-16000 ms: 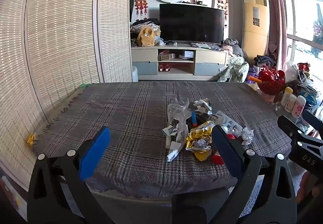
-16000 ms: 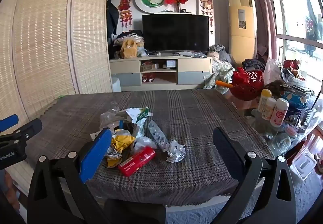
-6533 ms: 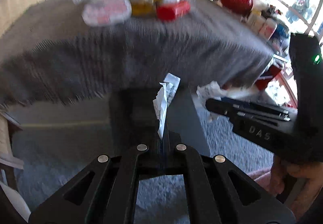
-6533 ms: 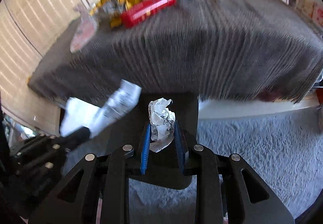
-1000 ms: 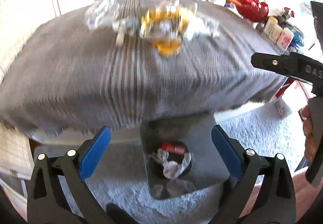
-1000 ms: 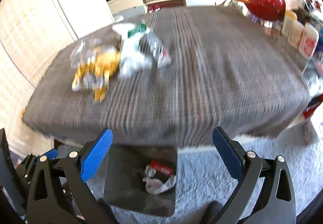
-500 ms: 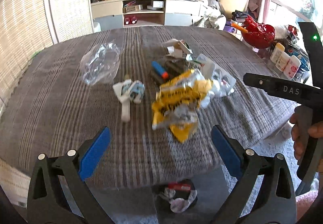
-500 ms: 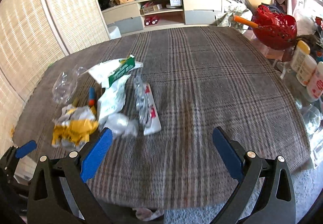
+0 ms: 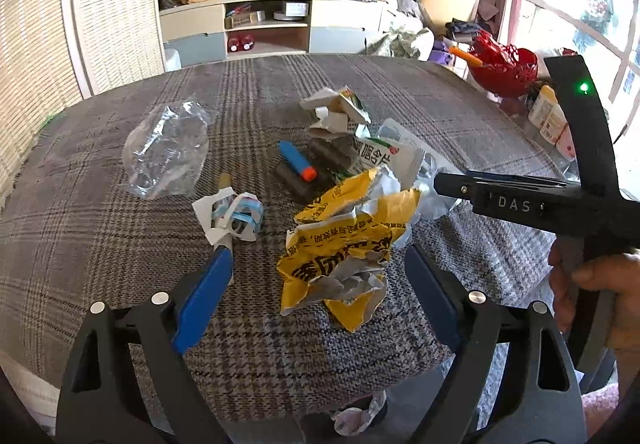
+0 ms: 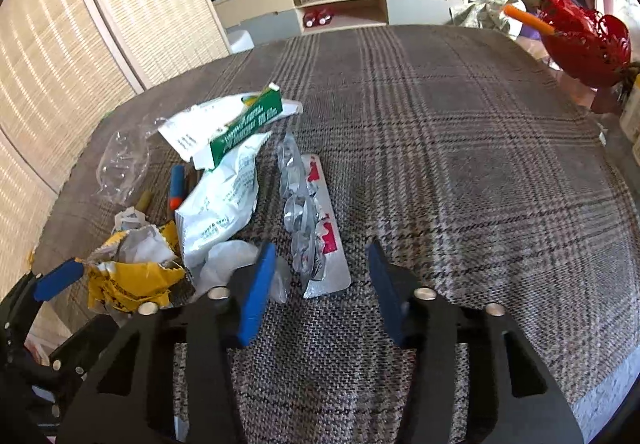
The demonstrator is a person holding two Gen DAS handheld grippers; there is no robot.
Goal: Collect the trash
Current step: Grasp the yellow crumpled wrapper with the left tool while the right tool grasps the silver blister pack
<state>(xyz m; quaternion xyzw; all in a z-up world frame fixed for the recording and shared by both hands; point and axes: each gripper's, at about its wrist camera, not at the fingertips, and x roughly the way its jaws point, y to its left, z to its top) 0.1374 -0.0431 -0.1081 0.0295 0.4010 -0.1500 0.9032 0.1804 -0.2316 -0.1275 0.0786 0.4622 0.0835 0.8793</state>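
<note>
the trash lies in a loose heap on the plaid tablecloth [image 10: 460, 148], toward the near left part of the table. nearest the left gripper [image 9: 320, 276] is a crumpled yellow wrapper [image 9: 344, 240], which sits between its blue pads; the jaws have just been closing a little but stand wide, and the pads do not press on the wrapper. nearest the right gripper [image 10: 322, 276] is a silver blister pack [image 10: 316, 228] with red print, its near end lying between the jaws; those jaws have just been closing a good deal, yet a gap shows on both sides of the pack, so nothing is clamped.

around these lie a white pouch [image 10: 220, 200], a green-and-white box [image 10: 240, 124], a blue foam dart [image 9: 298, 161], a clear plastic bag [image 9: 166, 150] and a torn white label scrap [image 9: 230, 214]. below the table's near edge, crumpled paper [image 9: 360, 410] shows, probably in a bin, though the bin itself is hidden.

the step in hand looks like a two-handed pickup. next, each gripper needs to come lower and close fully: the flat blister pack calls for pads close to the cloth, gripping its edges, while the wrapper will crush easily. then both go to the bin.
</note>
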